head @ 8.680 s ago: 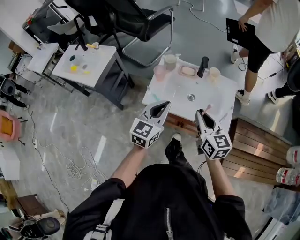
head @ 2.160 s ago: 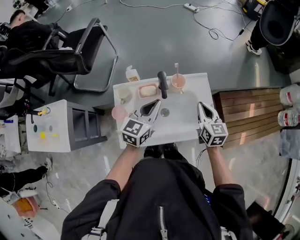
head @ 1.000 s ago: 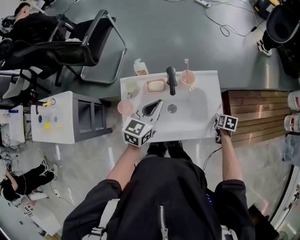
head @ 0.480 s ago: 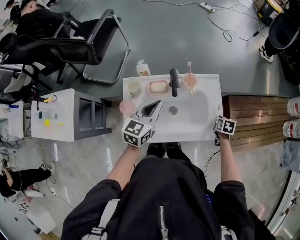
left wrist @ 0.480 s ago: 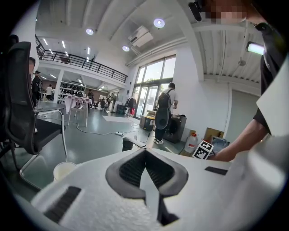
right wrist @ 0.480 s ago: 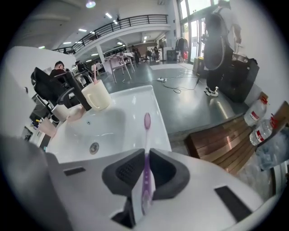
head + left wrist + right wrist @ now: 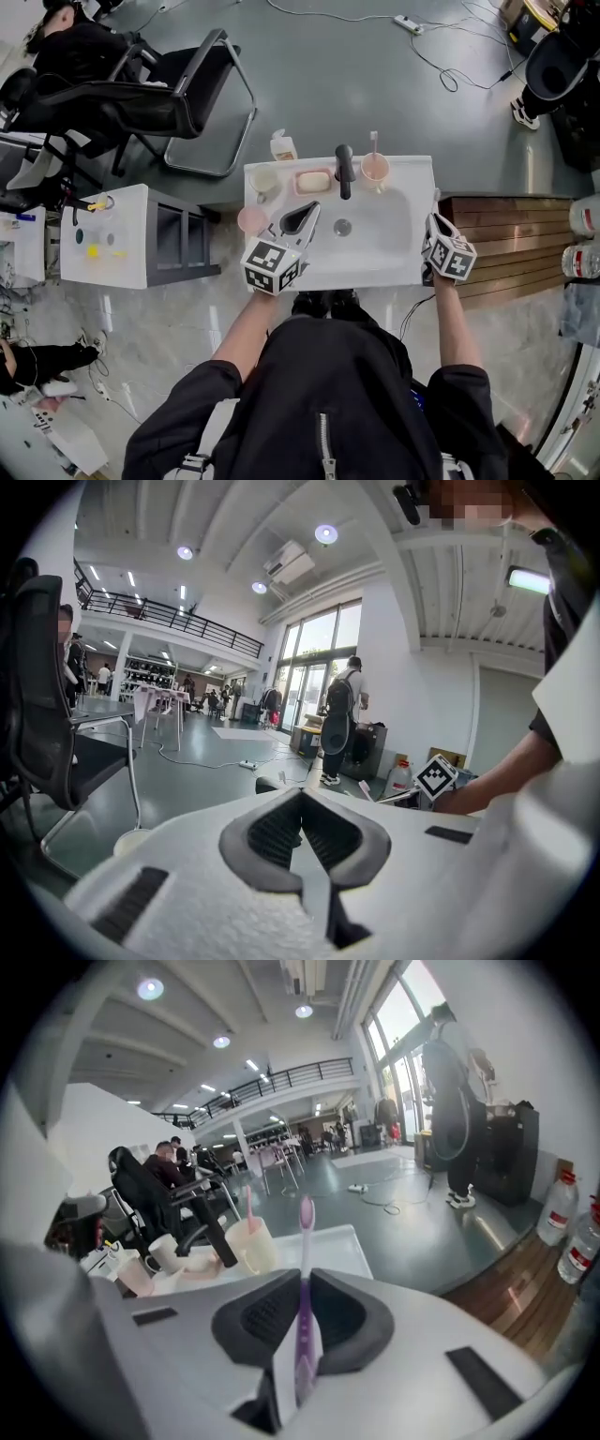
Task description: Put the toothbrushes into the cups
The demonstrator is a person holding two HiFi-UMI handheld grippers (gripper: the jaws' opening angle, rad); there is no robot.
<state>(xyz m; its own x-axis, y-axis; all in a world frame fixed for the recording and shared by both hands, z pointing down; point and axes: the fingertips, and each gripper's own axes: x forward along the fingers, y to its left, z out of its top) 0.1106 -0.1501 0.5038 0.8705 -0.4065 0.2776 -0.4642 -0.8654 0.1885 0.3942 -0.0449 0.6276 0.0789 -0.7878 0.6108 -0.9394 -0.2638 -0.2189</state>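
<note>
My right gripper [image 7: 302, 1286] is shut on a purple toothbrush [image 7: 305, 1227], which stands upright between the pads with its head up. In the head view this gripper [image 7: 437, 223] hangs over the right rim of the white sink [image 7: 375, 253]. A peach cup [image 7: 375, 168] with a pink toothbrush in it stands at the sink's back right, also shown as the peach cup [image 7: 251, 1243] ahead of the right gripper. A white cup [image 7: 263, 178] and a pink cup [image 7: 251, 220] stand at the left. My left gripper [image 7: 302, 217] is shut and empty over the sink's left side.
A black faucet [image 7: 343, 169], a soap dish [image 7: 314, 181] and a soap bottle [image 7: 280, 145] line the sink's back edge. A wooden platform [image 7: 506, 248] lies to the right. A white side table [image 7: 103, 234] and an office chair [image 7: 187, 94] stand to the left.
My right gripper closed on the purple toothbrush at the sink's right edge and rose with it, tilting from pointing down toward level. The left gripper stayed in place.
</note>
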